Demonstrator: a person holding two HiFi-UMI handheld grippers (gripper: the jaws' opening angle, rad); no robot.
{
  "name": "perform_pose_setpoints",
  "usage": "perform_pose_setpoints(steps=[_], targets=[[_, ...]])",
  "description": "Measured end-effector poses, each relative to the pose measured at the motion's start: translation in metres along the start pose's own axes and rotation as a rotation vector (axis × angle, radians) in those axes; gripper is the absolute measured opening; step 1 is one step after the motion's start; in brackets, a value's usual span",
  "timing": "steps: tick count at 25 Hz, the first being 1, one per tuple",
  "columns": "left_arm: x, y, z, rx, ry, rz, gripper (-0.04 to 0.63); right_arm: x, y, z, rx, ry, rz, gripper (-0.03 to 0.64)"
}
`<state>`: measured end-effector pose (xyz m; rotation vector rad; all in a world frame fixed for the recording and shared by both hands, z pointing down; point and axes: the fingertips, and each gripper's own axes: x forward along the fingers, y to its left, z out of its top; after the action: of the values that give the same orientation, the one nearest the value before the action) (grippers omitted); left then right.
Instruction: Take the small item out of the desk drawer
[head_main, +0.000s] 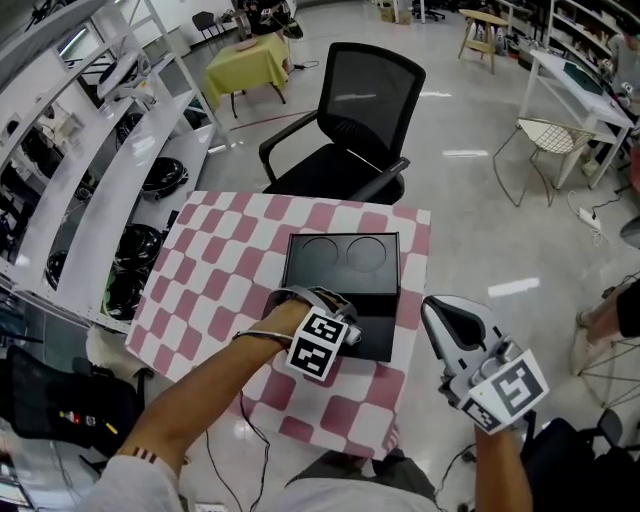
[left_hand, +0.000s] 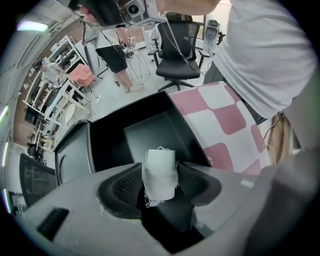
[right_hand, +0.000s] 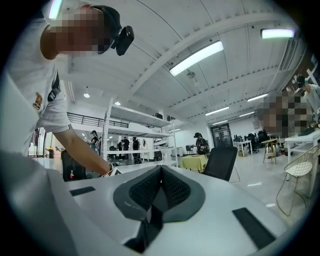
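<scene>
On the pink-and-white checked table (head_main: 210, 270) stands a black drawer unit (head_main: 340, 262) with its drawer (left_hand: 150, 127) pulled out toward me. A small white roll of frayed cloth (left_hand: 160, 172) stands upright inside the drawer. My left gripper (left_hand: 160, 184) points steeply down into the drawer, jaws spread wide, with the roll between its pads (left_hand: 125, 185); I see no squeeze on it. In the head view the left gripper (head_main: 337, 308) hides the roll. My right gripper (head_main: 438, 312) hovers level off the table's right side, jaws shut and empty (right_hand: 160, 187).
A black office chair (head_main: 360, 120) stands behind the table. White shelving with dark gear (head_main: 110, 170) runs along the left. A wire chair (head_main: 555, 140) and a white desk stand at the far right, a yellow-covered table (head_main: 245, 60) at the back.
</scene>
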<state>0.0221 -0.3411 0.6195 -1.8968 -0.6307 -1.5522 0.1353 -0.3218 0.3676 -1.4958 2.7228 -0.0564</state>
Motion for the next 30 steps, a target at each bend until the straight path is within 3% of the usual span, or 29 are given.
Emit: perform_pose_setpoints(steps=[11, 17, 21, 30], targets=[[0.007, -0.002, -0.004, -0.049, 0.009, -0.021, 0.209, -0.006, 0.001, -0.009, 0.028, -0.003, -0.004, 0.011], [-0.003, 0.004, -0.004, -0.120, -0.045, 0.045, 0.201, 0.001, 0.009, -0.007, 0.013, 0.008, 0.019, 0.012], [-0.032, 0.021, 0.009, -0.265, -0.201, 0.165, 0.201, 0.009, 0.014, -0.002, -0.001, 0.012, 0.035, 0.011], [-0.143, 0.052, 0.020, -0.620, -0.662, 0.520, 0.201, 0.022, 0.032, 0.023, -0.058, -0.005, 0.097, 0.012]])
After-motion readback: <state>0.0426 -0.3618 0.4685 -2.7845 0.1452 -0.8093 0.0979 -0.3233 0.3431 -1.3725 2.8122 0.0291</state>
